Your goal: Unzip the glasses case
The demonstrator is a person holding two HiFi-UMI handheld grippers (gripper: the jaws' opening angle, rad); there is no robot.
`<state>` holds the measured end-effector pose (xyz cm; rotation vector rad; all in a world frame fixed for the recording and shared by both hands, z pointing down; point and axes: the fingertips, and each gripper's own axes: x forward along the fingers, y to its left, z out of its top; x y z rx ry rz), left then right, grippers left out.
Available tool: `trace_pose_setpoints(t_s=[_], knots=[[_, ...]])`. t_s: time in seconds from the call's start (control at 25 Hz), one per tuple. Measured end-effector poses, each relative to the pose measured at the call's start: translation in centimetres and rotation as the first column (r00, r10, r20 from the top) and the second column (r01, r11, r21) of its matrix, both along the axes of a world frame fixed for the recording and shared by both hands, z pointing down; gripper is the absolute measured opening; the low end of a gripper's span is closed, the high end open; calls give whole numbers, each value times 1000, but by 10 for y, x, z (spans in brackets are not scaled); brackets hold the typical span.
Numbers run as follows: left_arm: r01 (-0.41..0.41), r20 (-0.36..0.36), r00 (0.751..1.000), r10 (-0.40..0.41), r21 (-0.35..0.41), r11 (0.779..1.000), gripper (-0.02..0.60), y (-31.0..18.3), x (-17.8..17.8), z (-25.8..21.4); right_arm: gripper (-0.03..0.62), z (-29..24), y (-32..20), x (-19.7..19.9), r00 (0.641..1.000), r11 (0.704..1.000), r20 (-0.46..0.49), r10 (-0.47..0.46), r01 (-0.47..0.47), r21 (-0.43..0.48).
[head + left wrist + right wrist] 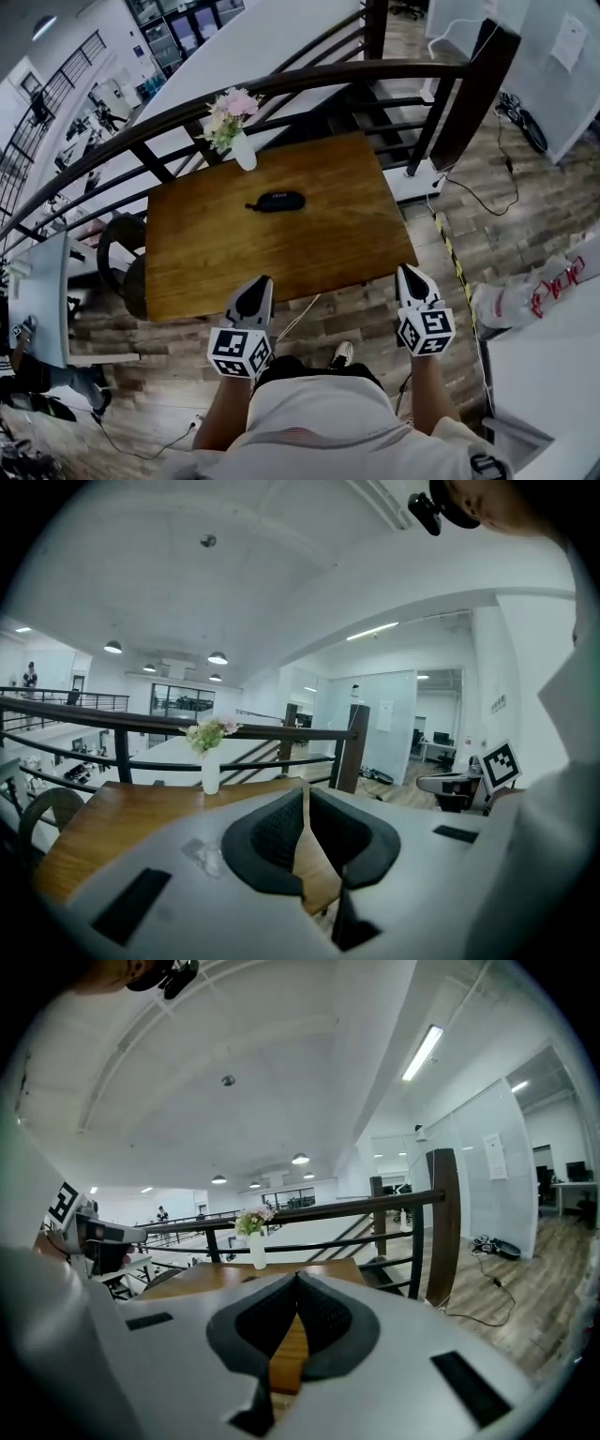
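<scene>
A square brown wooden table (pixel 216 253) stands just ahead of the left gripper (pixel 257 283) and the right gripper (pixel 411 274). A curved dark metal railing (pixel 309 80) runs behind it. A white vase of pink flowers (pixel 242 148) sits at the table's far edge. Grey-brown wood-plank flooring (pixel 487 244) spreads beyond the right gripper, marked by a yellow-black striped tape (pixel 450 251). Farther ahead are a pale glass partition (pixel 375 724), white walls and a long ceiling strip light (pixel 422 1051).

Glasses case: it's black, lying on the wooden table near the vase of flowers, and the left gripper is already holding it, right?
Not quite. The left gripper isn't holding the glasses case: the head view shows it at the near edge of the table, jaws shut on nothing. The rest stands: the case is black and lies on the wooden table near the vase of flowers.
</scene>
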<state>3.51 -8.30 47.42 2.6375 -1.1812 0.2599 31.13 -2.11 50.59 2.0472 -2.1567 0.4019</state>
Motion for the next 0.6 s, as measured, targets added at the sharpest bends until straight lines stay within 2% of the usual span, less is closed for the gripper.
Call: trace_pose_setpoints(t_s=[0.28,0.6], knots=[[90,3,996,-90,-24,996,32,-38,-2,11,51,10,-60,-4,995,994,-4,-103,103,-38],[97,-39,994,-99,-51,994,32,-101,-33,19,51,-1,-123,-46,988,988,-52,-145,141,-66]])
